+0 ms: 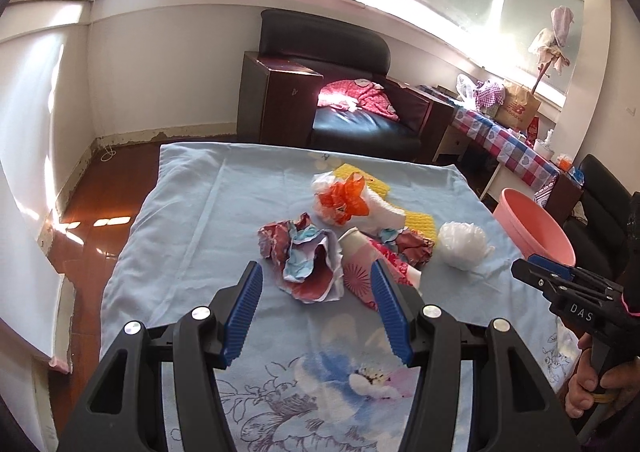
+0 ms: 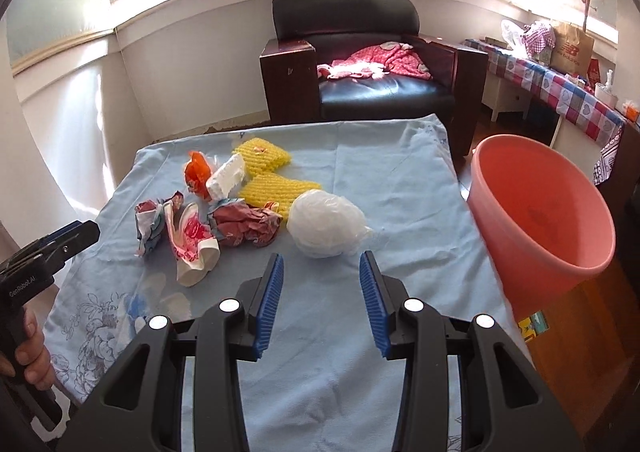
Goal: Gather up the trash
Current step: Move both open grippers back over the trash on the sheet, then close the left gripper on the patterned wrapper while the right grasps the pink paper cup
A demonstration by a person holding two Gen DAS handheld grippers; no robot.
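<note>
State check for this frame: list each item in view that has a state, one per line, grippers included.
left gripper: open, empty, above the cloth
right gripper: open, empty, facing the white bag
pink bucket: upright beside the table, looks empty
white plastic bag: balled up, on the cloth
crumpled paper: loose on the cloth
paper cup: crushed, on its side
yellow foam netting: lying flat

Two black handheld grippers with blue ribbed pads

The left gripper [image 1: 316, 272] and right gripper [image 2: 320, 264] share black plastic linkage arms, round silver bolt heads and ridged blue finger pads [image 1: 244, 316]. Seen side-on, the right one's body reads "DAS" in white with a pink band behind it; the left's reads "GenRobot.AI".
</note>
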